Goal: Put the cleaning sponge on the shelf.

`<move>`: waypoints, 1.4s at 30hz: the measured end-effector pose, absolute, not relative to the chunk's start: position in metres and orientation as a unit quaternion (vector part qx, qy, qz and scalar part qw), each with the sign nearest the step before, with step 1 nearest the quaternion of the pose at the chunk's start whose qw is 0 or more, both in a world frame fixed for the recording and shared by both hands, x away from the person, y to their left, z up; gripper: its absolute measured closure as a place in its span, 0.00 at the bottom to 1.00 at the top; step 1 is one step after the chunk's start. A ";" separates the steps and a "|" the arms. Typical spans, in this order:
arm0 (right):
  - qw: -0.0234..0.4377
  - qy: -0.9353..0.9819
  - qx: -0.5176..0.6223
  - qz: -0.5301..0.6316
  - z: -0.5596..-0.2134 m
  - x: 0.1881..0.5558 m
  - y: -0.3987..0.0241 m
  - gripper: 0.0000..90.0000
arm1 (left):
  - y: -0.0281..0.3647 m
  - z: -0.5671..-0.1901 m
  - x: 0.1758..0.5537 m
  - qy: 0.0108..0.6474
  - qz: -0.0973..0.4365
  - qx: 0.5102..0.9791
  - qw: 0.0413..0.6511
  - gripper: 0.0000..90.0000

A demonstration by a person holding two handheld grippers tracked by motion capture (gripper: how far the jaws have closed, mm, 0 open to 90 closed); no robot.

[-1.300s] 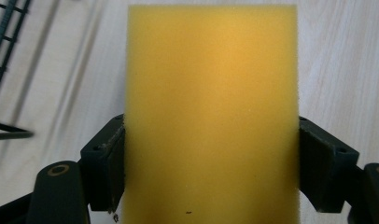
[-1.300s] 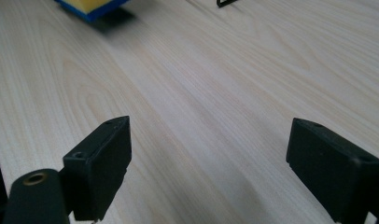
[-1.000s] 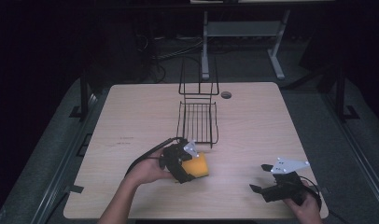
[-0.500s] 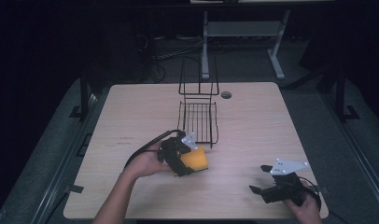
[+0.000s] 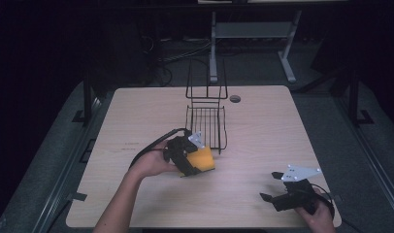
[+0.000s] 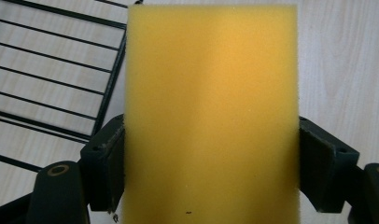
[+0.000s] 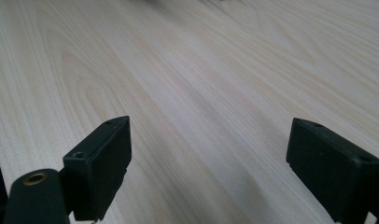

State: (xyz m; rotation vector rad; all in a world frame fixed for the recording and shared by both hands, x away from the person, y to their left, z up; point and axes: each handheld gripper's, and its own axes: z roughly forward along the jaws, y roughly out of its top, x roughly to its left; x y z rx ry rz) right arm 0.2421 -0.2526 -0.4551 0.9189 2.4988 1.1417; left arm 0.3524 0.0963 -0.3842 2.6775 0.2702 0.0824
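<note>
A: Firstly, describe the item held.

B: A yellow sponge (image 6: 211,116), rectangular, with a fine porous surface and straight edges. The left gripper (image 5: 191,158) clamps it: one jaw presses each long side, as the left gripper view shows. It is positioned above the tabletop (image 5: 263,126), just beside the near right corner of the wire basket (image 5: 207,124).

A: Surroundings?

B: The wire basket is black, with an upright back frame and an open low tray of parallel bars. It stands near the tabletop centre, directly ahead of the sponge. A round dark grommet (image 5: 235,98) sits in the tabletop beyond the basket. The right gripper (image 5: 270,187) rests near the front right edge, well apart from the sponge, jaws spread wide with nothing between them.

A: Differences between views?

B: The high view gives the layout and both hands. The left gripper view adds sponge texture and basket bars (image 6: 52,74) at close range. The right gripper view shows bare wood grain (image 7: 201,84) between its jaws.
</note>
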 end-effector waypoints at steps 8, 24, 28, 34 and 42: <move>0.122 0.857 0.315 0.390 -0.456 0.243 -0.252 0.15 | 0.092 -0.379 0.361 0.098 0.029 0.969 0.224 0.24; 0.120 0.862 0.318 0.377 -0.458 0.243 -0.247 0.15 | 0.094 -0.378 0.377 0.102 0.030 0.965 0.241 0.24; 0.118 0.860 0.319 0.381 -0.457 0.243 -0.248 0.15 | 0.096 -0.377 0.384 0.110 0.027 0.964 0.240 0.24; 0.120 0.859 0.320 0.380 -0.457 0.244 -0.248 0.15 | 0.090 -0.372 0.391 0.098 0.031 0.966 0.238 0.24; 0.123 0.857 0.321 0.385 -0.456 0.243 -0.250 0.15 | 0.089 -0.369 0.402 0.101 0.024 0.965 0.240 0.24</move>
